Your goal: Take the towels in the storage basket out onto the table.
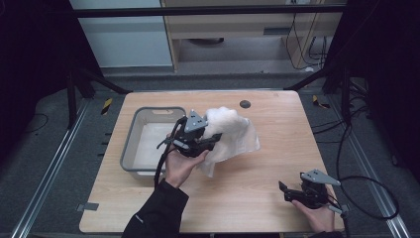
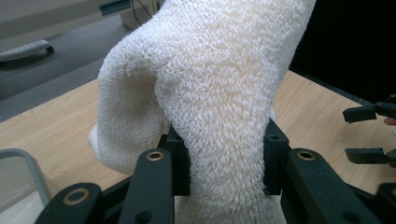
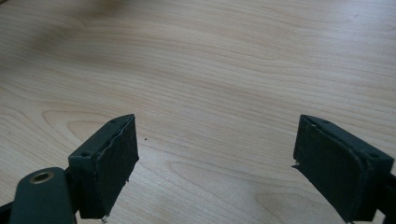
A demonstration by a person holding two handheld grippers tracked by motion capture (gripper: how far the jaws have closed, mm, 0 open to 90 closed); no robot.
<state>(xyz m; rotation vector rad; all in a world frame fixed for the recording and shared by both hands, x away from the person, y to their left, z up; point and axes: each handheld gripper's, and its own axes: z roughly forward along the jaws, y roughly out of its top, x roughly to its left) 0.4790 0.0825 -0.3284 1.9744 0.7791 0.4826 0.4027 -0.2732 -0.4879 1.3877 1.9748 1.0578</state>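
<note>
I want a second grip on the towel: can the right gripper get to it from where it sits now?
Probably yes. The right gripper is open, with bare table between it and the towel, which the left gripper holds.

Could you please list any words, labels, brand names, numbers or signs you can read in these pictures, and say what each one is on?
No readable text in any of the three views.
The white towel, grey bin, wooden table and both grippers, left and right, carry no visible lettering.
A small pale mark on the dark sleeve in the high view is too small to read.
The yellow-and-black striped tape on the floor is a marking, not text.
</note>
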